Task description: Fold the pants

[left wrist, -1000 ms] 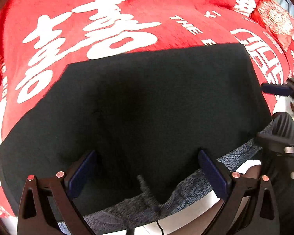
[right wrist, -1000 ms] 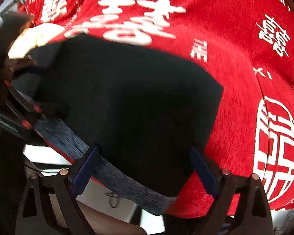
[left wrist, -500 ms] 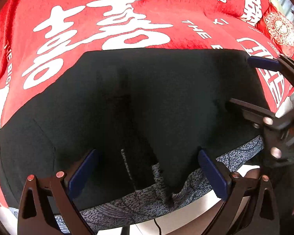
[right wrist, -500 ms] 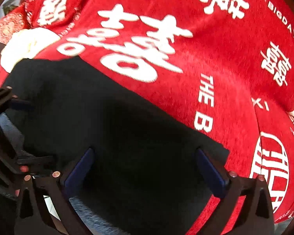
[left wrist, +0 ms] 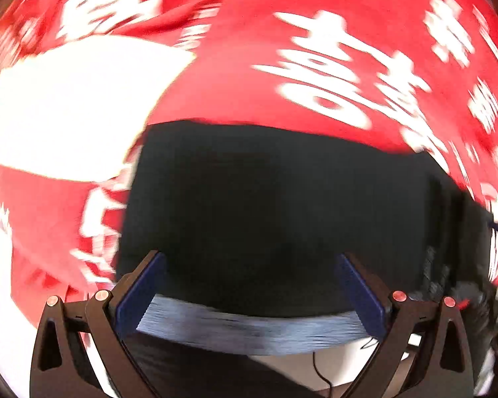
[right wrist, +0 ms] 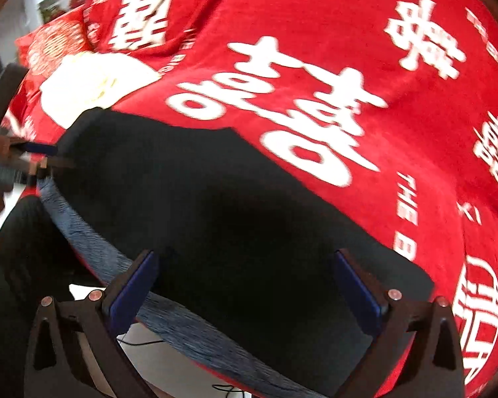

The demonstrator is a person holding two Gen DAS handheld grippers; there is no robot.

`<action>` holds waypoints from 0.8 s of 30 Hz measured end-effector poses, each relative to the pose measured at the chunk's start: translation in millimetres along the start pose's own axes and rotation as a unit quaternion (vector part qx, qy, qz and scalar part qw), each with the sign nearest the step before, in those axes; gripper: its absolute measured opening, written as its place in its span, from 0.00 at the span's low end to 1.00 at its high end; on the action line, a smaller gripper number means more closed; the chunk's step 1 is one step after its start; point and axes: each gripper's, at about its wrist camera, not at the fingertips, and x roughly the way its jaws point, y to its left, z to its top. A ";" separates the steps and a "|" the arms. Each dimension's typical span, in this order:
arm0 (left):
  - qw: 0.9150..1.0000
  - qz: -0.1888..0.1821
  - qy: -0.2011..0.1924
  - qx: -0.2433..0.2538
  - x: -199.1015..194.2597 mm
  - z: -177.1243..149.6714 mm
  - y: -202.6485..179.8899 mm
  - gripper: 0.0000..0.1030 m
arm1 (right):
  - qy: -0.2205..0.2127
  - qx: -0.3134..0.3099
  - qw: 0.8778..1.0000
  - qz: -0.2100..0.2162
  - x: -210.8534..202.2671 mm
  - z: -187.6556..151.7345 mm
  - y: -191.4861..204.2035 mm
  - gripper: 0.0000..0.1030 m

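While the left wrist view is smeared by blur, the right wrist view is sharper and catches the left tool [right wrist: 33, 157] off to its left at the edge of the black pants [right wrist: 235, 232]. Both tools stand wide, holding nothing. The pants [left wrist: 282, 205] lie spread on the red blanket [right wrist: 315, 16], just ahead of the right tool [right wrist: 242, 285] and the left tool [left wrist: 249, 285].

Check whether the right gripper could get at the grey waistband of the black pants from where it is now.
Probably yes. The right gripper is open, its fingers straddling the near edge of the black pants, and the grey waistband runs uncovered between them. Nothing lies across it on the red blanket.
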 end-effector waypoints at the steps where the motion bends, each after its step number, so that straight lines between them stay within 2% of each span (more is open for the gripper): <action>1: 0.999 -0.030 0.005 -0.026 0.8 4.1 29.0 0.99 | 0.000 -0.012 1.000 0.004 1.1 2.8 8.8 1.00; 3: 0.997 -0.060 0.017 -0.051 4.7 9.7 59.3 0.99 | -0.003 -0.030 0.999 0.017 1.9 7.4 21.4 1.00; 4: 0.996 -0.060 0.019 -0.058 5.8 12.5 75.4 0.99 | -0.007 -0.042 0.999 0.028 1.8 10.4 29.1 1.00; 6: 0.996 -0.063 0.015 -0.059 4.3 12.5 86.8 0.99 | -0.013 -0.070 0.996 0.052 2.9 16.0 45.0 1.00; 8: 0.995 -0.082 0.014 -0.057 4.3 10.6 93.3 0.99 | -0.016 -0.113 0.991 0.070 7.8 23.7 68.7 1.00; 11: 0.995 -0.084 0.014 -0.048 6.6 7.2 92.8 0.99 | -0.026 -0.188 0.979 0.075 17.1 36.2 117.8 1.00; 13: 0.993 -0.099 0.021 -0.067 16.1 9.6 99.8 0.99 | -0.033 -0.236 0.968 0.075 25.3 39.3 154.4 1.00; 16: 0.990 -0.103 0.036 -0.094 26.4 11.3 113.5 0.99 | -0.041 -0.327 0.943 0.041 43.3 30.7 206.0 1.00; 21: 0.989 -0.104 0.043 -0.098 31.1 13.9 120.9 0.99 | -0.032 -0.398 0.916 0.033 70.5 8.9 247.9 1.00; 22: 0.989 -0.108 0.039 -0.097 29.6 15.8 121.4 0.99 | -0.043 -0.419 0.907 0.010 77.8 4.0 256.0 1.00; 24: 0.988 -0.113 0.035 -0.099 28.3 19.1 121.6 0.99 | -0.086 -0.442 0.890 -0.074 93.4 3.1 266.8 1.00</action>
